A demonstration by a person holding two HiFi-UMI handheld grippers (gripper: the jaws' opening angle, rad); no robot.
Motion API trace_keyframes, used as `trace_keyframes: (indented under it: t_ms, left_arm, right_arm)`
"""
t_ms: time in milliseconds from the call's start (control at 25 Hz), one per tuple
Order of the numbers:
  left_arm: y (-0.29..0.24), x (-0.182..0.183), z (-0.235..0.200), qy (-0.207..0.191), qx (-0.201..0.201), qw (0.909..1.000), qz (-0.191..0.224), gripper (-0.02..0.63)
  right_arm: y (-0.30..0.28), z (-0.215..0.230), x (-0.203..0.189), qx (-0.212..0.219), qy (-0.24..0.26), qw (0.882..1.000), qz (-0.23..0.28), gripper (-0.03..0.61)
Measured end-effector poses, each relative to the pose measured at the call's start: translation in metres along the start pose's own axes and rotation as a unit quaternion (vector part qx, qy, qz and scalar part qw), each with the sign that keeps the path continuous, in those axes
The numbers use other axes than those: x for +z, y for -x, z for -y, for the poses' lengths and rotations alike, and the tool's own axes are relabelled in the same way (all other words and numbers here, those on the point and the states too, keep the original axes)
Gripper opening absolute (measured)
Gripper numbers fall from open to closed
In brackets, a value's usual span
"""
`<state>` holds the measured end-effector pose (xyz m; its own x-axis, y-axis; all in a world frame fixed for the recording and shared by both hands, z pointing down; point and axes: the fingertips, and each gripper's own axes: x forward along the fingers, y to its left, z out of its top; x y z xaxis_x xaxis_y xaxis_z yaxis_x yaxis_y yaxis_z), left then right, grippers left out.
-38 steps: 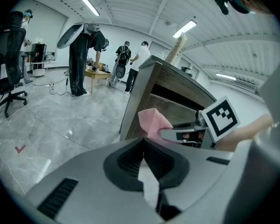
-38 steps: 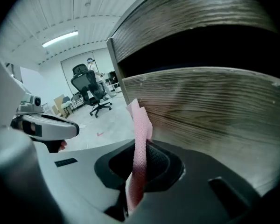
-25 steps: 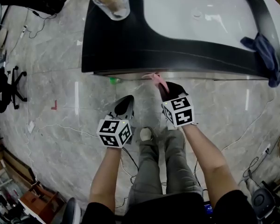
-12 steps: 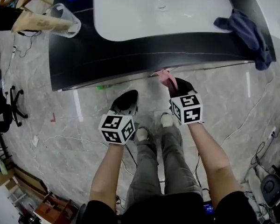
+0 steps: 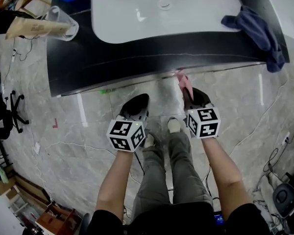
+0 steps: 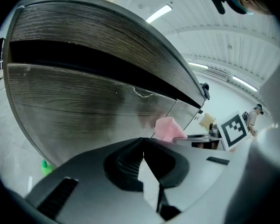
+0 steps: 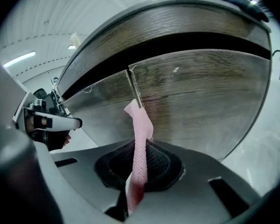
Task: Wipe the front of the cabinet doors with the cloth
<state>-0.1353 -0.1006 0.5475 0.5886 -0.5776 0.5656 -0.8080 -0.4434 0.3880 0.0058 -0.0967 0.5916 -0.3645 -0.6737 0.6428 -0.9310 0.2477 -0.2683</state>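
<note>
The wood-grain cabinet doors run below a dark countertop; in the head view they are almost hidden under its edge. My right gripper is shut on a pink cloth, which stands up from the jaws against the seam between two doors. My left gripper is to the left of it, close to the doors, shut with nothing in it. In the left gripper view the pink cloth shows against the doors.
A white sink is set in the countertop, with a dark blue rag at its right end and a clear jug at its left. A small green object lies on the floor by the cabinet. Cables and a chair base are at left.
My right gripper has carried the pink cloth a little to the right along the cabinet front. The left gripper has stayed almost where it was, shut.
</note>
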Motion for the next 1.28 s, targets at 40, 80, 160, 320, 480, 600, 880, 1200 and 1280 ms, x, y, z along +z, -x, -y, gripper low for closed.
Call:
trace_keyframes:
  t_ms: [40, 80, 160, 320, 480, 600, 880, 1200, 1280]
  left_arm:
    - [0.004, -0.001, -0.002, 0.003, 0.002, 1.0, 0.002, 0.008]
    - [0.007, -0.002, -0.005, 0.005, 0.005, 1.0, 0.004, 0.008]
    - [0.016, -0.005, -0.012, 0.01, 0.011, 0.9999, 0.006, 0.008]
    - [0.042, -0.013, -0.039, 0.019, 0.031, 0.9993, 0.012, 0.008]
    - [0.073, -0.026, -0.072, 0.033, 0.058, 0.9976, 0.018, 0.008]
    - [0.096, -0.037, -0.097, 0.044, 0.083, 0.9953, 0.024, 0.008]
    - [0.134, -0.049, -0.147, 0.071, 0.129, 0.9878, 0.05, 0.009]
    - [0.153, -0.063, -0.182, 0.089, 0.156, 0.9822, 0.057, 0.009]
    - [0.153, -0.063, -0.185, 0.088, 0.155, 0.9822, 0.058, 0.009]
  right_arm:
    - [0.002, -0.008, -0.003, 0.007, 0.003, 1.0, 0.0, 0.041]
    - [0.004, -0.018, -0.006, 0.014, 0.007, 1.0, 0.0, 0.041]
    - [0.005, -0.04, -0.012, 0.031, 0.016, 0.999, -0.002, 0.041]
    - [-0.005, -0.09, -0.022, 0.072, 0.029, 0.997, -0.011, 0.041]
    - [-0.027, -0.139, -0.026, 0.106, 0.057, 0.992, -0.024, 0.041]
    - [-0.047, -0.174, -0.028, 0.133, 0.09, 0.987, -0.031, 0.041]
    - [-0.089, -0.237, -0.037, 0.172, 0.157, 0.971, -0.051, 0.041]
    - [-0.13, -0.268, -0.041, 0.179, 0.2, 0.961, -0.07, 0.041]
    - [-0.141, -0.276, -0.039, 0.18, 0.209, 0.959, -0.071, 0.041]
